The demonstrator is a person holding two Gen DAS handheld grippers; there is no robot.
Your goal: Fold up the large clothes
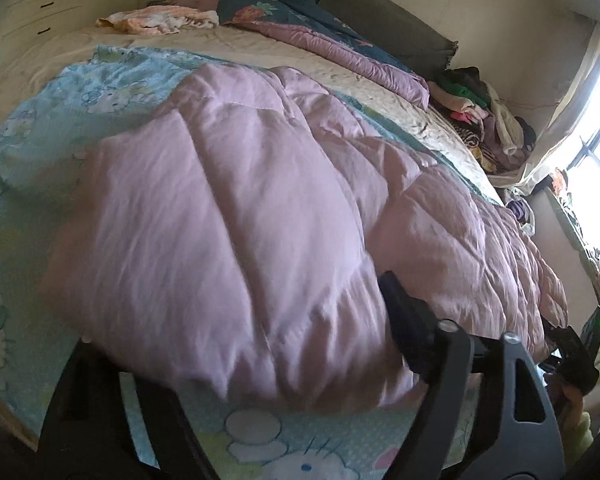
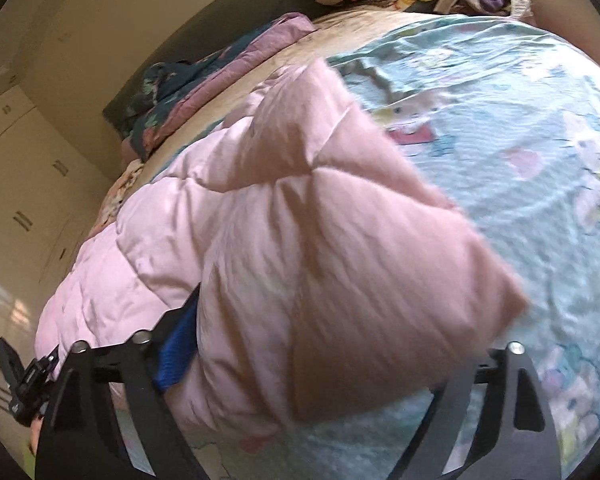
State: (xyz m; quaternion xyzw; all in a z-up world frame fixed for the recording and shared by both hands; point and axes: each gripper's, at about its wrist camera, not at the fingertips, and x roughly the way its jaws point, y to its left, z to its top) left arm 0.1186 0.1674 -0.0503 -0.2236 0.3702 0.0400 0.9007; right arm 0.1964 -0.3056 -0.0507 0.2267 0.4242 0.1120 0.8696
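Note:
A pale pink quilted padded garment [image 1: 236, 200] lies bunched on the light blue cartoon-print sheet [image 1: 112, 92] of a bed. My left gripper [image 1: 236, 320] stands open at its near edge, with the fabric bulging between the wide jaws. Its right finger [image 1: 400, 320] rests against the cloth and the left one is hidden under a fold. In the right wrist view a folded corner of the pink garment [image 2: 320, 248] fills the space in my open right gripper [image 2: 332, 320]. The blue pad of its left finger [image 2: 180, 344] shows beside the fabric, while the cloth hides the right fingertip.
A folded dark floral and purple quilt [image 1: 300, 28] lies at the head of the bed beside orange-white cloth [image 1: 156, 20]. A pile of mixed clothes [image 1: 484, 116] sits by a bright window [image 1: 596, 184]. Cream cupboards [image 2: 24, 184] line the wall.

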